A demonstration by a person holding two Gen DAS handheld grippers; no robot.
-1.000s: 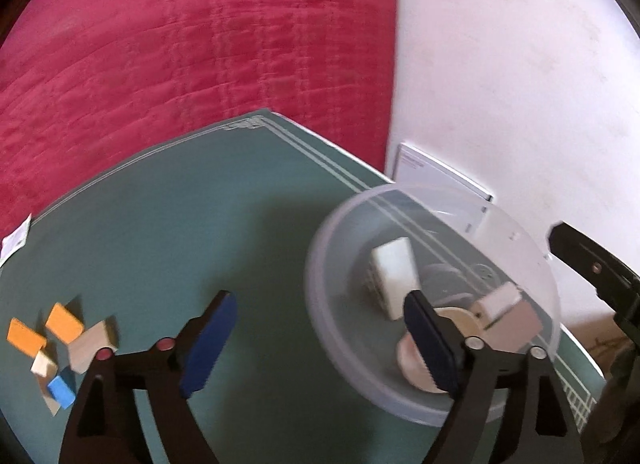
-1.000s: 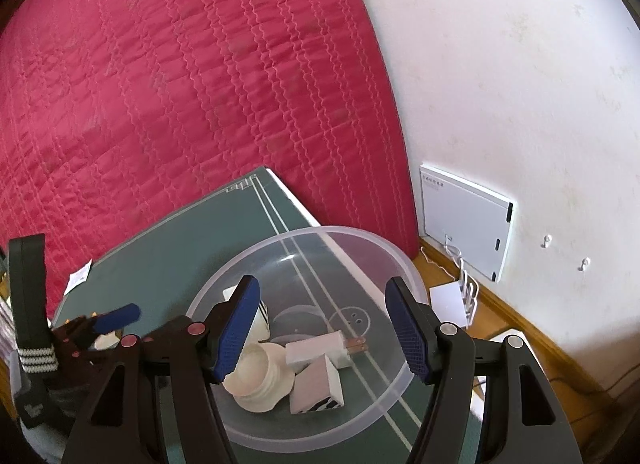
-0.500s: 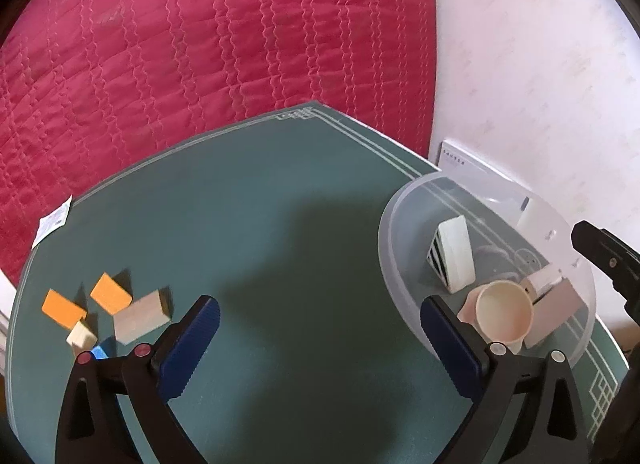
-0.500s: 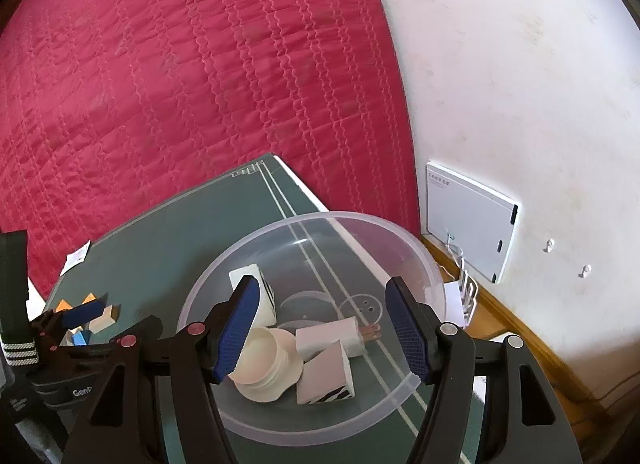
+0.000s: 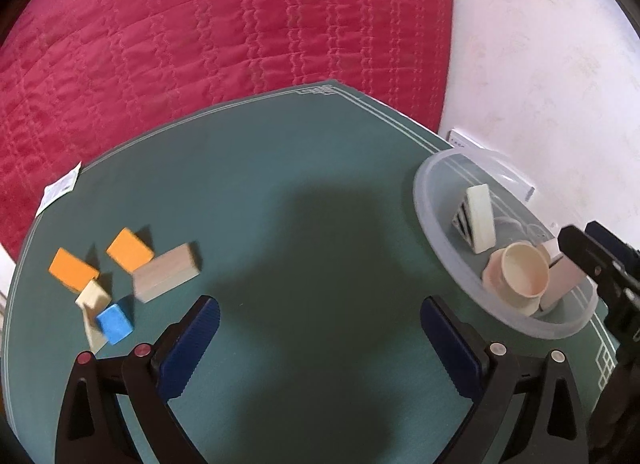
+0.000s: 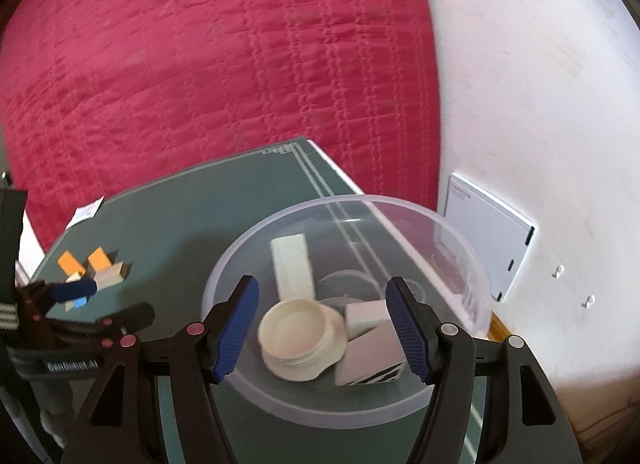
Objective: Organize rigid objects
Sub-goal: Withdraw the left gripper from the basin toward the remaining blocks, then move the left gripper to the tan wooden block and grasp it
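Green worktop (image 5: 304, 192) by red quilt: clear bowl (image 6: 476, 260) near right edge already holds cup (image 6: 298, 334) and blocks; loose blocks (image 5: 132, 268) remain near left edge. Left gripper (image 5: 320, 334) fingers spread, empty; right gripper (image 6: 322, 328) half-open, empty, over bowl.

Clear glossy plastic bowl (image 6: 460, 248); matt green mat (image 5: 320, 224); quilted red cloth (image 5: 200, 44).

Blocks (image 5: 166, 271) left on table (image 5: 304, 200), bowl (image 5: 448, 260) right.

Soft daylight, broad dark shadow on table (image 5: 304, 192), fisheye-bent edges, slight motion blur
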